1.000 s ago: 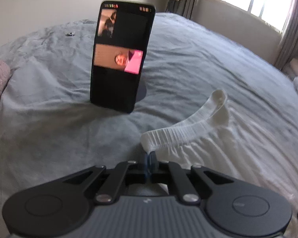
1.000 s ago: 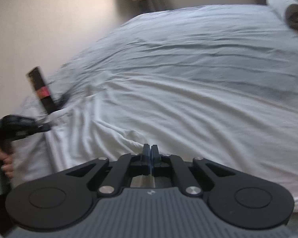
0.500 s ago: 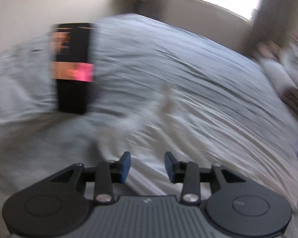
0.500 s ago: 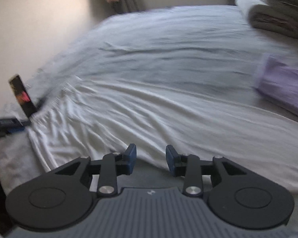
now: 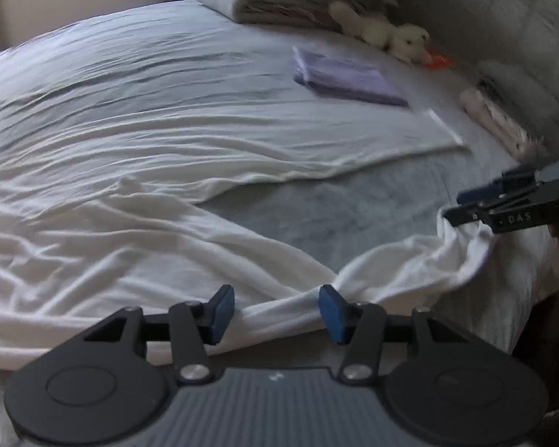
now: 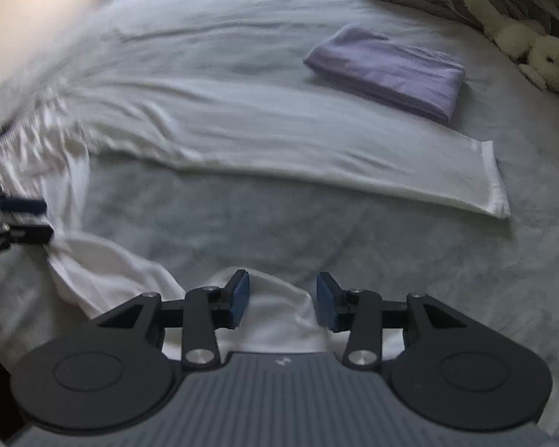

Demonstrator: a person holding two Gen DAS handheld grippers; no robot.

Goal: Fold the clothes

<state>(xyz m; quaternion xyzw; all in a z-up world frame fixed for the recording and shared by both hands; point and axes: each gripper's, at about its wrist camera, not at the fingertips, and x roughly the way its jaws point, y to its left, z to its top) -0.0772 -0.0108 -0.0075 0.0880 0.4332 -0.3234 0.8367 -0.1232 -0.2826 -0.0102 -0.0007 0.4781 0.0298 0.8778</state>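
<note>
Both grippers, left gripper point(image 5: 275, 311) and right gripper point(image 6: 282, 300), have just spread apart, releasing the white trousers point(image 5: 138, 231). Each now sits low in frame over the near trouser leg, apparently poised to pinch it for a fold.

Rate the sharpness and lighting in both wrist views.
Left wrist: motion smear across the white garment and purple folded cloth, own tongs crisp, window glare top left. Right wrist: blur strongest at left, purple cloth fairly sharp; fisheye bending in both.

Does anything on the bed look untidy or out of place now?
Yes. The white trousers lie unfolded: one leg flat, the near leg twisted and bunched. The left gripper and right gripper, jaws just opened, straddle it. The purple cloth is folded neatly.
</note>
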